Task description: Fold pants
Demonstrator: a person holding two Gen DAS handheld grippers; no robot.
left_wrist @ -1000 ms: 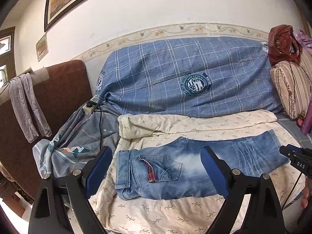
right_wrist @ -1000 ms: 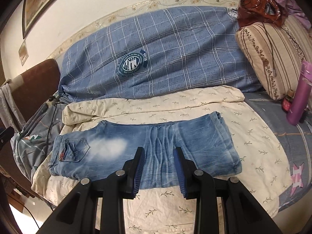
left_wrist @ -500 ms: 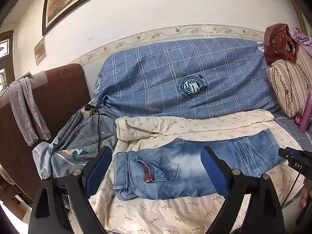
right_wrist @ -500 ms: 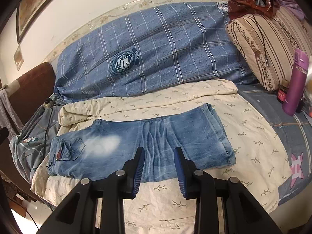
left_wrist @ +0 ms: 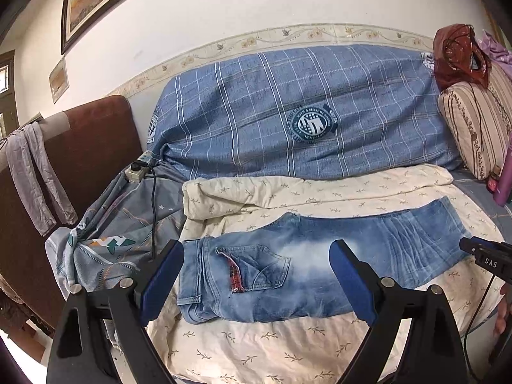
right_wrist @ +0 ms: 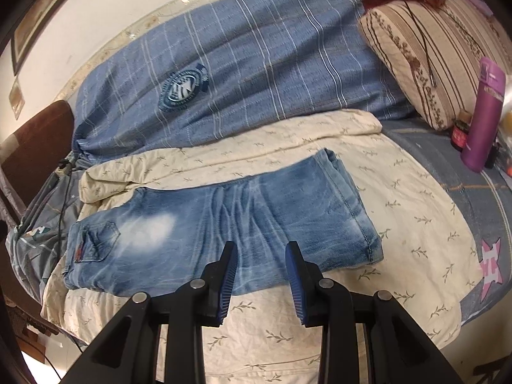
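Faded blue denim pants (left_wrist: 304, 262) lie flat on a cream leaf-print quilt (left_wrist: 256, 345), folded lengthwise, waistband and back pocket to the left, leg hems to the right. My left gripper (left_wrist: 255, 246) hovers above the waist end, open wide and holding nothing. In the right wrist view the pants (right_wrist: 320, 211) stretch across the quilt (right_wrist: 409, 224). My right gripper (right_wrist: 260, 248) hangs over the near edge of the legs, its jaws a narrow gap apart with nothing between them. The right gripper's tip (left_wrist: 480, 252) shows at the left view's right edge.
A blue plaid duvet (left_wrist: 288, 112) is piled against the wall behind. A striped pillow (right_wrist: 432, 64) and a purple bottle (right_wrist: 486, 112) stand at the right. A power strip with cable (left_wrist: 137, 169) and a brown headboard (left_wrist: 96, 147) are at the left.
Both grippers have sunk slightly toward the bed, so the pants look larger and closer. Neither gripper's opening has changed, and the pants have not moved.
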